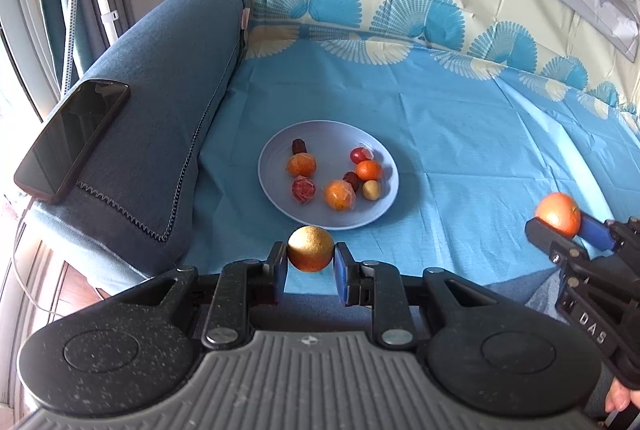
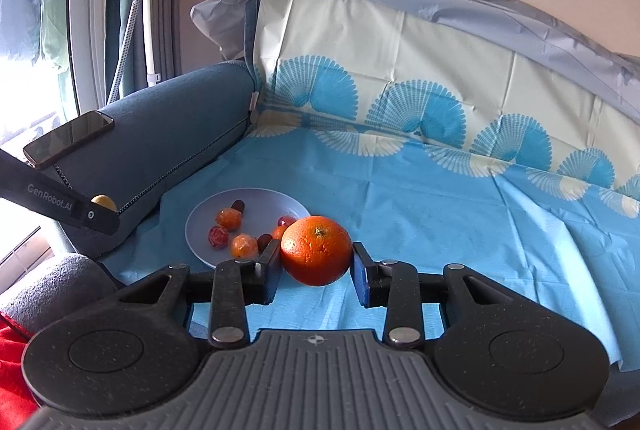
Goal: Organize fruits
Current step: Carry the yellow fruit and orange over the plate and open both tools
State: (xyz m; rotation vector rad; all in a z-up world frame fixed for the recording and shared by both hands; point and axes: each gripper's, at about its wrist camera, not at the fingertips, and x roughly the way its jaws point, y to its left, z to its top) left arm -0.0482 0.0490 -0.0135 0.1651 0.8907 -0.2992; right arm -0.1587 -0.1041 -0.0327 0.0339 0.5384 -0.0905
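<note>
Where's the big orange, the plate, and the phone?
big orange (image 2: 316,250): right wrist view, middle of its peel.
plate (image 1: 280,149): left wrist view, bare rim.
phone (image 1: 72,137): left wrist view, dark screen.

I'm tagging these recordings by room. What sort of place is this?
Probably a home living room: a blue sofa armrest with a phone on it, a patterned cloth over the seat, a plate of fruit, and a window with curtains.
</note>
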